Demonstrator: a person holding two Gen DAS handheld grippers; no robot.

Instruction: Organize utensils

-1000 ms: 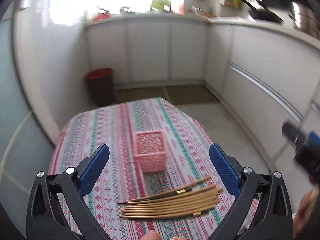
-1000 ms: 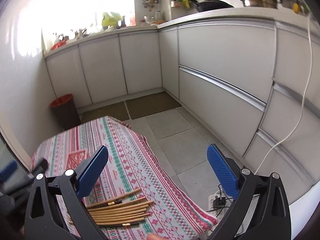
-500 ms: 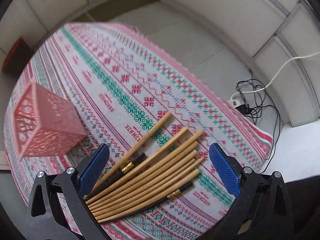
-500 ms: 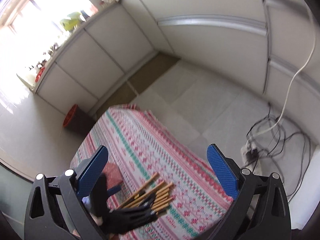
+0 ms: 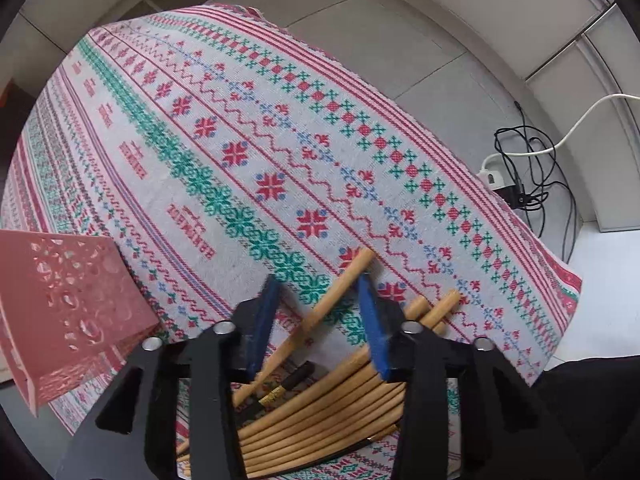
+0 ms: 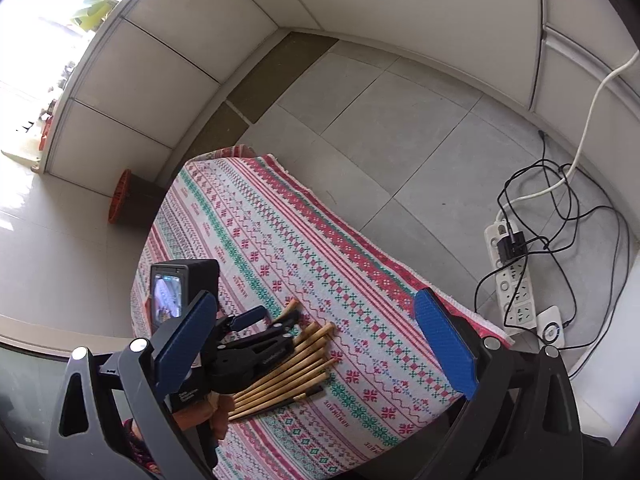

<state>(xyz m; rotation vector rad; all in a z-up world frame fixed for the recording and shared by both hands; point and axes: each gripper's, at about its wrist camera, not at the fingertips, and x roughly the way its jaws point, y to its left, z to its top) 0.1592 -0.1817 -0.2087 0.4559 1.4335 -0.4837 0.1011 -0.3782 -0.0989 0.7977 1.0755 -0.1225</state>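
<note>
Pale cabinet fronts (image 6: pixel 192 60) line two sides of the room above a floor of large grey tiles (image 6: pixel 400 128), with a brown mat (image 6: pixel 276 76) laid along their foot. Bright daylight floods in at the upper left over the counter. Beside the cloth-covered table's (image 6: pixel 280 216) far edge stands a red-rimmed bin (image 6: pixel 128 196); off its right edge a white power strip (image 6: pixel 512 280) lies among tangled black cables (image 6: pixel 568 208).
</note>
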